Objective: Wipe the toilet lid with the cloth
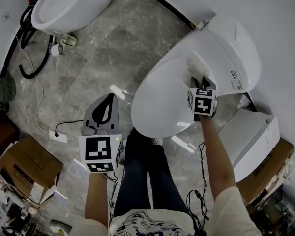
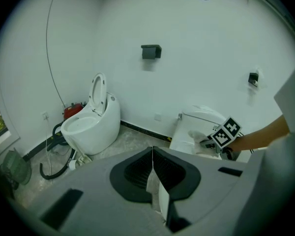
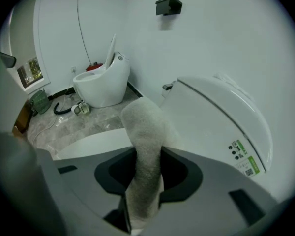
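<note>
The toilet lid [image 1: 160,100] was white, glossy and oval, and it lay closed and flat on the bowl. The cloth [image 3: 143,132] was pale and nubbly (a towel-like weave, off-white). It was bunched into a thick roll and clamped between the jaws of the right gripper [image 3: 146,178]. Its free end stuck out past them and rested on the rear of the lid, near the hinge.
</note>
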